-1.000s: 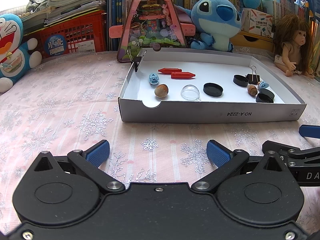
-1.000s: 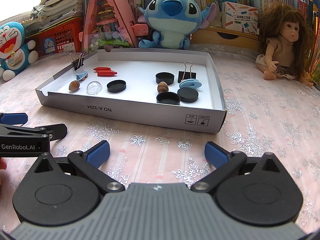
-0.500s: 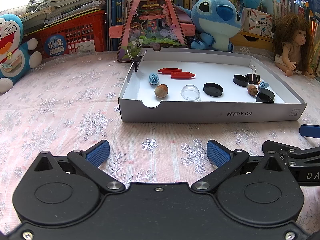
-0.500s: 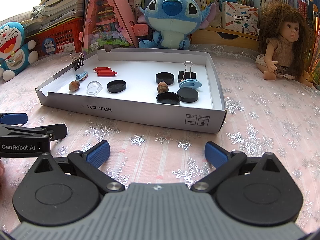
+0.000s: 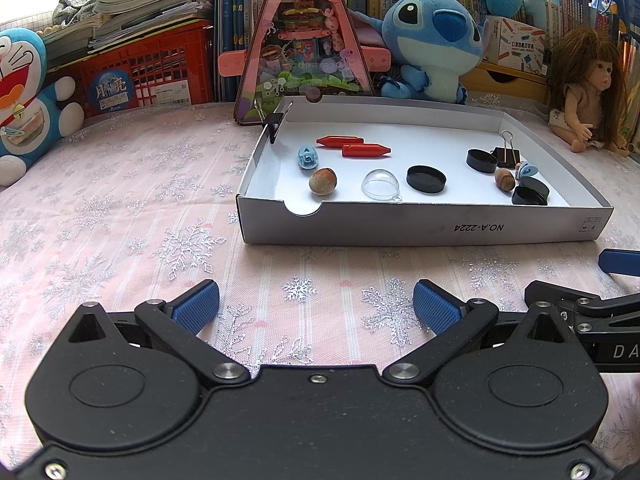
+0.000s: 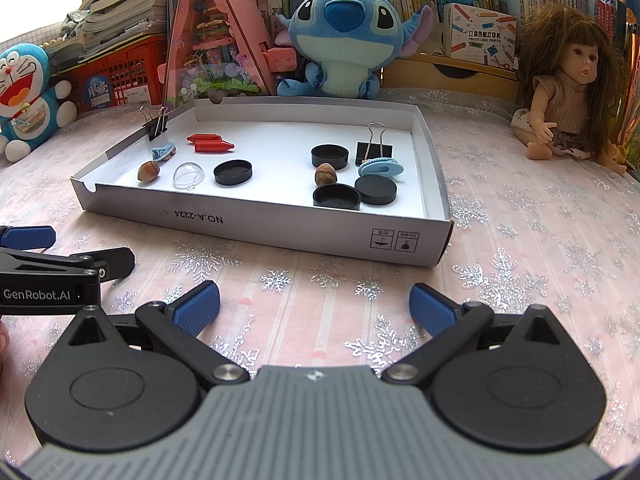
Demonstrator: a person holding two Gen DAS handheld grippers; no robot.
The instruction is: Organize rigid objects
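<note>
We see the left gripper [image 5: 316, 306] and right gripper [image 6: 314, 304] side by side, low over the cloth [image 5: 120, 208] in front of the tray [image 6: 280, 232], each with its blue ribbed pads [image 5: 196, 310] spread wide and holding nothing. The shallow white cardboard tray carries the rigid objects: two red cones [image 5: 366, 150] touching, a hazelnut [image 5: 322, 181] beside a clear dome [image 5: 380, 186], a matte black cap [image 5: 426, 178], and, at its right end, three more caps [image 6: 375, 190], a second nut [image 6: 325, 174], a blue clip [image 6: 380, 168] and a binder clip [image 6: 370, 152]. The pink cloth bears silver snowflakes.
</note>
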